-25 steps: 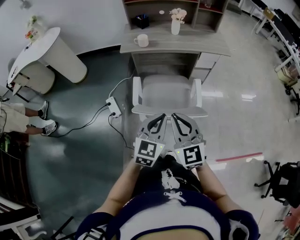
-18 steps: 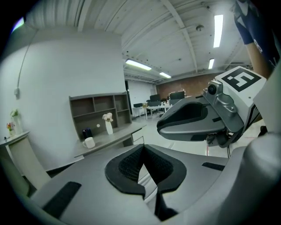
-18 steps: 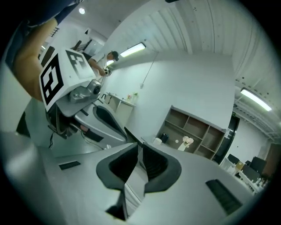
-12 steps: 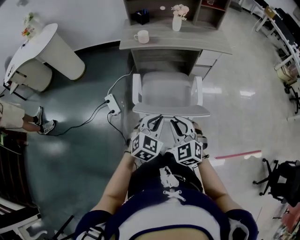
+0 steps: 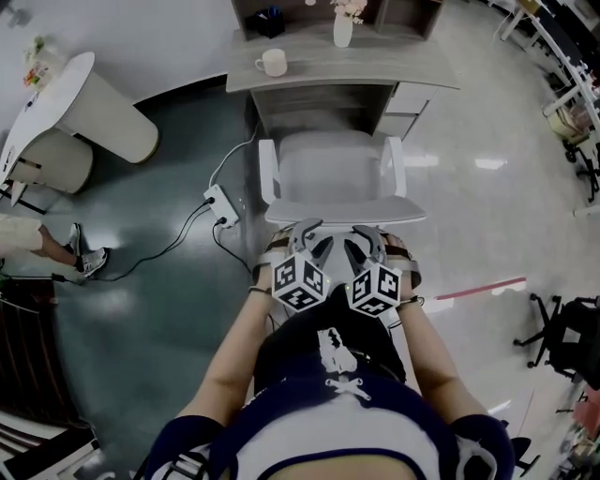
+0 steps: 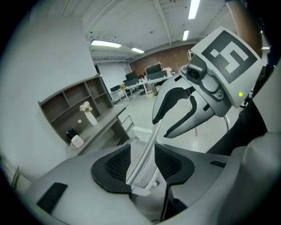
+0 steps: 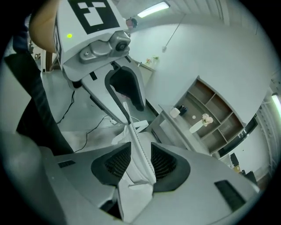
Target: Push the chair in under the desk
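Note:
A white armchair (image 5: 333, 173) stands in front of the grey desk (image 5: 375, 73), its seat partly under the desktop. Both grippers sit side by side on the top edge of its backrest (image 5: 342, 214). My left gripper (image 5: 305, 232) has just been opening its jaws. In the left gripper view, the stitched backrest edge (image 6: 147, 143) runs between the pads of the left gripper (image 6: 142, 163). My right gripper (image 5: 367, 236) has also just been opening. The same edge (image 7: 137, 145) lies between the jaws of the right gripper (image 7: 140, 166).
On the desk stand a white mug (image 5: 273, 63) and a vase with flowers (image 5: 343, 28). A power strip (image 5: 221, 203) with cables lies left of the chair. Further left are a round white table (image 5: 56, 94) and a person's feet (image 5: 75, 258). A black office chair (image 5: 562, 342) is at the right.
Both grippers have come down from above the chair onto the backrest's top edge and rolled. Their jaws, shut before, now stand apart around that edge.

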### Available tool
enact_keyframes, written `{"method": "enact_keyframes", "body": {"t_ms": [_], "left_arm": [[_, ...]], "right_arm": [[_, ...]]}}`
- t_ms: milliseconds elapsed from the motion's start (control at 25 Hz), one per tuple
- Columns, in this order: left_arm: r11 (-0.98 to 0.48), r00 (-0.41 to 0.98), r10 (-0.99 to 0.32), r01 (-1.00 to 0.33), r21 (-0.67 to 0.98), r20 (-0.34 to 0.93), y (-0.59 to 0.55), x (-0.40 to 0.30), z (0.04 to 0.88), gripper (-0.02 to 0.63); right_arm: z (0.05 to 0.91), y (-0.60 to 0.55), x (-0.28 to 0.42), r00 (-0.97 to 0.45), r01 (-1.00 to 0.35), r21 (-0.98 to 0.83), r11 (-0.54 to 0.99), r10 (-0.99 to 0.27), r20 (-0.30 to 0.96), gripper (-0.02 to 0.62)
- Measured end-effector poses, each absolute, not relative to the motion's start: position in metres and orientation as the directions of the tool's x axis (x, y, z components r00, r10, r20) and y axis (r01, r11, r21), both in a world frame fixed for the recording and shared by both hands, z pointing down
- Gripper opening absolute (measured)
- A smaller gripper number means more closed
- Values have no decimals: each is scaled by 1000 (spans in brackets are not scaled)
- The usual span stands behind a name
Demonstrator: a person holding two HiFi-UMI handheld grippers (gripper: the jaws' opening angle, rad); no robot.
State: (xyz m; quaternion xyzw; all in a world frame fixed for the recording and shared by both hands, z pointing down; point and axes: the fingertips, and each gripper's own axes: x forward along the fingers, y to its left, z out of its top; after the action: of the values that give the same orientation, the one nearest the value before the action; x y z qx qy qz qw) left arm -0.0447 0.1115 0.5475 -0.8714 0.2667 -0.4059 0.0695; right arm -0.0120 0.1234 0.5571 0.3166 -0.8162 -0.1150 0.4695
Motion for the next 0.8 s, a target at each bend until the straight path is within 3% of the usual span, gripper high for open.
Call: {"method": "enact_keyframes", "body": {"t_ms": [160, 800], "left_arm": [[-875, 498, -478, -341, -344, 724, 113, -47, 569, 202], [-875, 354, -482, -244, -418, 802, 82, -48, 630, 206]], "right_arm": [[576, 116, -1, -292, -378, 513, 771, -625, 724, 106], [632, 81, 46, -119, -226, 549, 805, -582, 805, 110]]}}
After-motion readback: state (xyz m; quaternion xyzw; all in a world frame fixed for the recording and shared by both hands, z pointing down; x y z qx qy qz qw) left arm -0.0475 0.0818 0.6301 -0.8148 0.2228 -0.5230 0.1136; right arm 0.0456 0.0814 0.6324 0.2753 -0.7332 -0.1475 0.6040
